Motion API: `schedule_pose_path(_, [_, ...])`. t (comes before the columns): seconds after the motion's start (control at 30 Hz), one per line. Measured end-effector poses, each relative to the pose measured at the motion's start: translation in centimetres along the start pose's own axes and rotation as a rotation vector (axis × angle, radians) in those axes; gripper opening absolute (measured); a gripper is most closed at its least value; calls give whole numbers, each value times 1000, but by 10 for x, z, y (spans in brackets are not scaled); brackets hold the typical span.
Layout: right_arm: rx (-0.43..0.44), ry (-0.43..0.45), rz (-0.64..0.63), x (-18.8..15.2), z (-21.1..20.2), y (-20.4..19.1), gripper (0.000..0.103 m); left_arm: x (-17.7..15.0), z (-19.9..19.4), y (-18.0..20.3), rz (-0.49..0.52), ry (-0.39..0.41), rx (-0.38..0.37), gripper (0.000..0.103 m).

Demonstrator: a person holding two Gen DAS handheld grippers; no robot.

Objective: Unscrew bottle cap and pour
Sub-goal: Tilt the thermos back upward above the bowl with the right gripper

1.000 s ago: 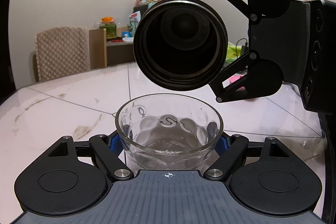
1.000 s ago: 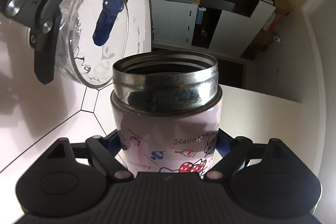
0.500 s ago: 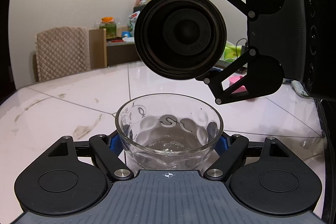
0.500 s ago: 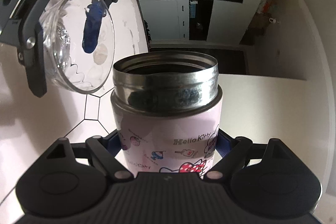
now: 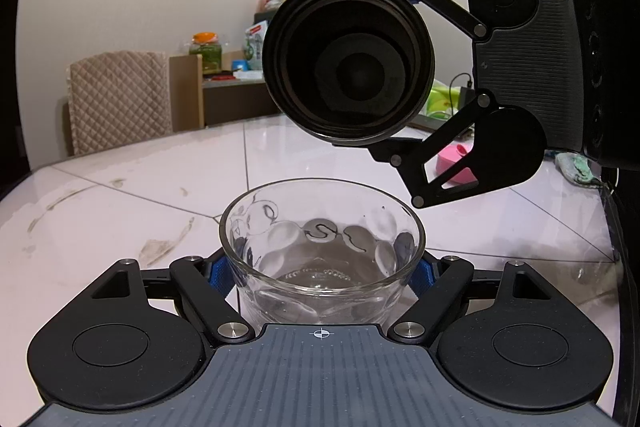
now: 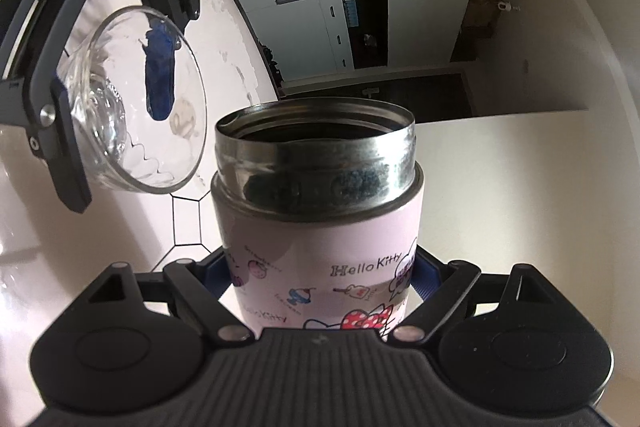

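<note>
My left gripper (image 5: 322,269) is shut on a clear glass bowl (image 5: 322,247) that stands on the white table and holds a little water. My right gripper (image 6: 320,267) is shut on a pink Hello Kitty bottle (image 6: 320,251) with a steel neck and no cap. In the left wrist view the bottle (image 5: 348,63) hangs tipped on its side above and behind the bowl, its open mouth facing the camera. No stream shows. In the right wrist view the bowl (image 6: 132,115) sits to the upper left of the bottle mouth. A pink cap (image 5: 456,163) lies on the table behind the right gripper.
A white marble-tiled table (image 5: 140,195) carries the bowl. A quilted chair (image 5: 120,99) stands at its far left edge. A wooden sideboard (image 5: 228,95) with jars and boxes is behind. A crumpled cloth (image 5: 576,167) lies at the far right.
The bottle has risen and shifted right above the bowl, rotating back from its steep pouring tilt. The bowl and left gripper have stayed still.
</note>
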State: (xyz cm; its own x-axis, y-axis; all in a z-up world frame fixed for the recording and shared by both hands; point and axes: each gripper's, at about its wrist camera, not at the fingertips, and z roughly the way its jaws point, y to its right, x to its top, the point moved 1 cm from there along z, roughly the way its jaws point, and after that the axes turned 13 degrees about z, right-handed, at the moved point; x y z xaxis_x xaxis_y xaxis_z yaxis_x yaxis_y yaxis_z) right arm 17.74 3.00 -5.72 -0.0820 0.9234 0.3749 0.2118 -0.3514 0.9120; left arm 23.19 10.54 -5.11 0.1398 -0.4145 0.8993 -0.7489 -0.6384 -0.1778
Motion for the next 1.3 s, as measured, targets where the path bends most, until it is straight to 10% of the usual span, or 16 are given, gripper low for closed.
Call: schedule_pose_path(1.3, [38, -9, 128, -21, -24, 13, 88, -1, 3, -2, 0, 0, 0, 85])
